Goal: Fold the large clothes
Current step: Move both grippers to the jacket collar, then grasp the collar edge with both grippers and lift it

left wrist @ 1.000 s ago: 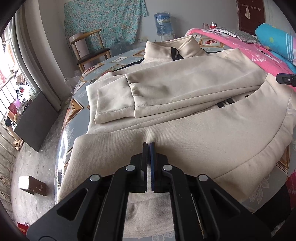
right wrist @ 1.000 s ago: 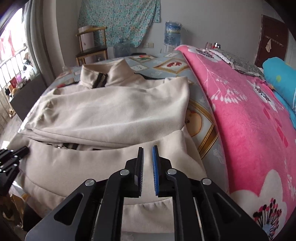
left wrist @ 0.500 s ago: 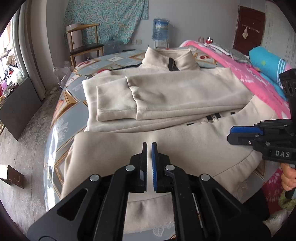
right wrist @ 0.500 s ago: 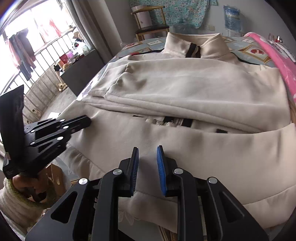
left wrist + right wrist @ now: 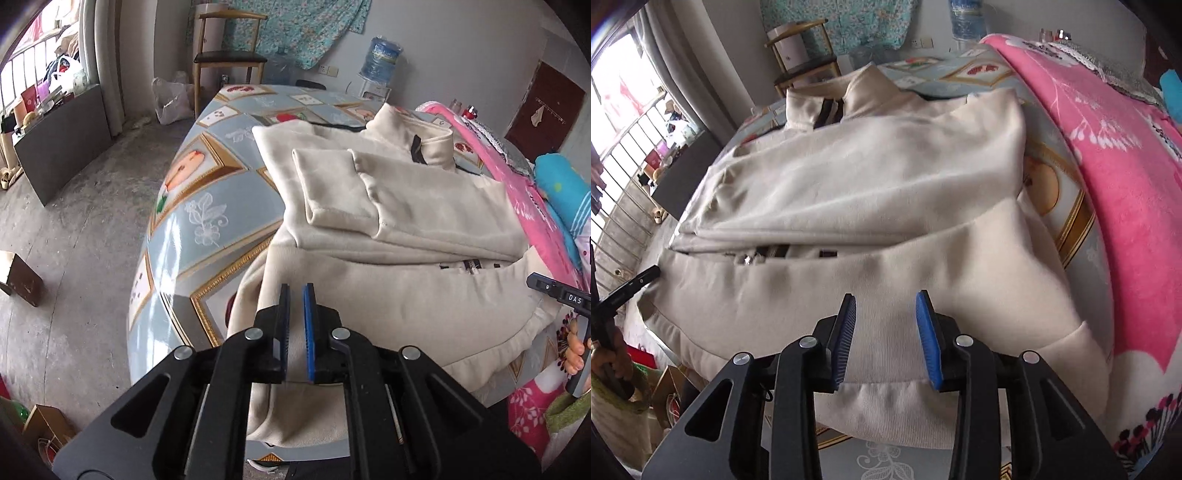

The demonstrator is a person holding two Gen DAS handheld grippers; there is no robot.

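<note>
A large cream zip jacket (image 5: 406,206) lies on the bed, sleeves folded across its chest, collar at the far end; it fills the right wrist view too (image 5: 871,192). Its ribbed bottom hem (image 5: 369,306) hangs over the near bed edge. My left gripper (image 5: 296,291) hovers over the hem's left corner, jaws slightly apart, holding nothing. My right gripper (image 5: 886,301) is open wide above the hem (image 5: 886,332) near its right side, empty. Each gripper shows at the edge of the other's view.
The bed has a light blue patterned sheet (image 5: 192,206). A pink blanket (image 5: 1108,166) lies along the jacket's right side. A wooden chair (image 5: 225,55) and water bottle (image 5: 382,55) stand at the far wall. Boxes (image 5: 18,277) sit on the concrete floor to the left.
My left gripper swung left to the hem's left corner and opened slightly. My right gripper swung right to the hem's right side and opened wide.
</note>
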